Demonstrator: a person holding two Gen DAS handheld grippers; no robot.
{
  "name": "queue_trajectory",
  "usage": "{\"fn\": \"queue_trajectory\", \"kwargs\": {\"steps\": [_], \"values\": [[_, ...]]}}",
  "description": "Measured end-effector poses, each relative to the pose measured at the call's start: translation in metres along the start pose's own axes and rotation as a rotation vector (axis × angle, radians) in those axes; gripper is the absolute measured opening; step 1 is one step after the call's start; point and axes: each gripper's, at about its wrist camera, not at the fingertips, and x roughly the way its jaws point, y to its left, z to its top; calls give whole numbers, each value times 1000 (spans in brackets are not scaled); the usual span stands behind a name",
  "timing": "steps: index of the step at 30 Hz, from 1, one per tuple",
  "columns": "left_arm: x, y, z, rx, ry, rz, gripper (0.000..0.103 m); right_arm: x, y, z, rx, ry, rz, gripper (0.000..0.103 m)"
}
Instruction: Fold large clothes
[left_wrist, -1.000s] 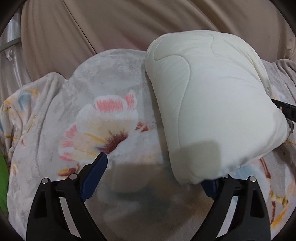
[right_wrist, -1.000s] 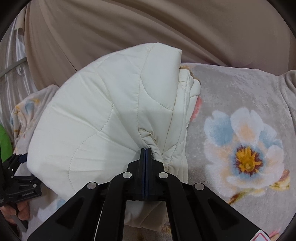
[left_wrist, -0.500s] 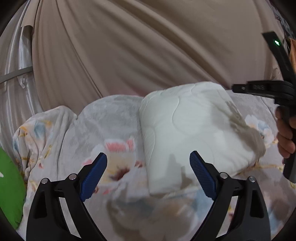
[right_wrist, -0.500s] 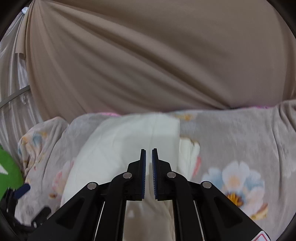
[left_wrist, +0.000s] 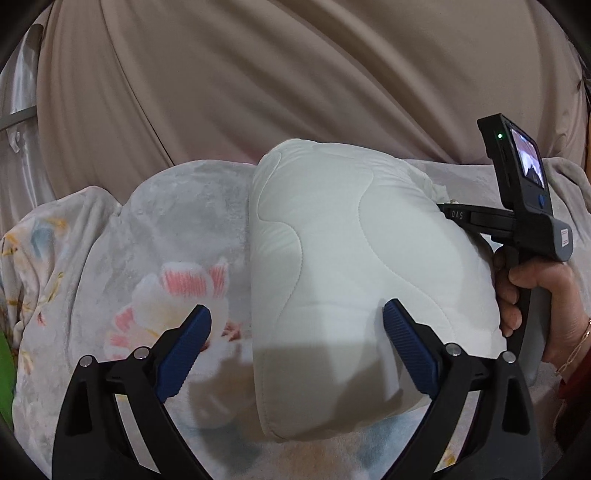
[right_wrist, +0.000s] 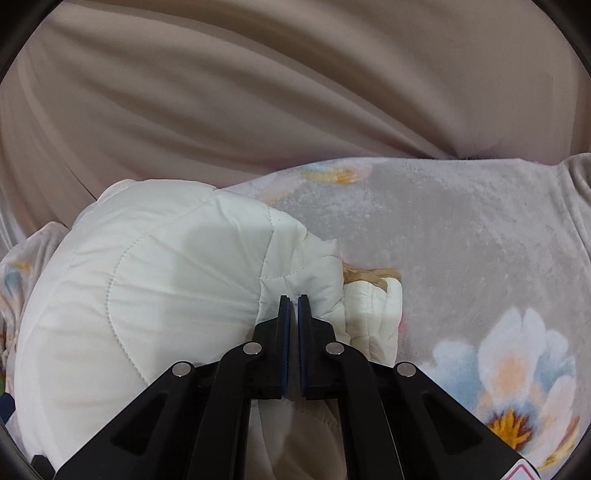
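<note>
Left wrist view: your left gripper (left_wrist: 297, 334) stands with its jaws wide apart, the blue pads (left_wrist: 183, 349) clear of everything. The folded cream quilted jacket (left_wrist: 354, 273) lies as a thick bundle on the grey floral blanket (left_wrist: 177, 229); its near edge sits in front of and between the spread fingers, nearer the right-hand finger, and neither pad presses on it. A beige curtain (left_wrist: 277, 81) hangs behind the blanket.

At the right of the same view, your right hand (left_wrist: 535, 291) grips the handle of the right gripper (left_wrist: 448, 209), whose black fingers reach in level against the far right side of the bundle. A small screen (left_wrist: 529, 162) on top of that tool is lit, with a green lamp beside it.

Right wrist view: your right gripper (right_wrist: 293, 301) has its jaws drawn together, only a thin slit showing between the blue pads, with no fabric visible between them. The tips sit at the jacket's (right_wrist: 147, 295) gathered right edge, where the quilted layers bunch and a tan-trimmed fold (right_wrist: 373, 278) shows just beyond. The floral blanket (right_wrist: 461, 229) spreads to the right, a large blue-and-yellow flower (right_wrist: 513, 373) printed on it.
</note>
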Motion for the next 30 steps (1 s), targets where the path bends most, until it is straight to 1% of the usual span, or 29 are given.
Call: {"fn": "queue_trajectory", "kwargs": {"steps": [3,5,6,7,8,10,12,14,15,16,18,19,21,23,24,26,27,28,30], "values": [[0,0,0,-1,18,11,93,-9,6,2,-24,14,-21,2],[-3,3,-2,4,26,26,92,-31,8,6,-18,-4,-17,8],[-7,4,-3,6,26,27,92,-49,8,6,-9,-19,21,15],[-12,7,-4,6,23,22,92,-74,11,4,-24,-28,76,15],[-17,10,-5,5,21,17,92,-89,11,2,-46,-31,97,15],[-27,13,-8,3,17,8,92,-126,17,-14,-121,-24,116,15],[-31,17,-11,-8,26,-4,92,-145,19,-34,-179,19,122,15],[-27,17,-16,-13,46,-4,92,-146,16,-56,-208,77,124,15],[-24,16,-18,-12,55,2,92,-140,14,-66,-218,104,107,13],[-20,13,-21,-11,67,4,92,-130,12,-76,-226,125,73,9],[-15,9,-25,-11,80,-1,93,-111,8,-92,-220,156,44,7],[-13,7,-28,-15,89,-3,93,-104,5,-98,-211,155,46,6],[-18,6,-30,-21,90,-7,92,-106,3,-99,-190,133,52,7],[-27,4,-36,-20,94,-19,92,-122,1,-97,-159,112,72,11],[-30,3,-38,-22,94,-22,91,-131,-1,-98,-147,99,79,16],[-41,-2,-48,-29,86,-33,92,-150,-5,-105,-126,76,86,28],[-44,-5,-53,-32,84,-38,93,-156,-6,-111,-122,74,77,37],[-47,-9,-58,-36,85,-44,93,-162,-7,-122,-123,69,56,41],[-53,-19,-72,-42,91,-64,93,-172,-8,-143,-133,65,13,42]]}}
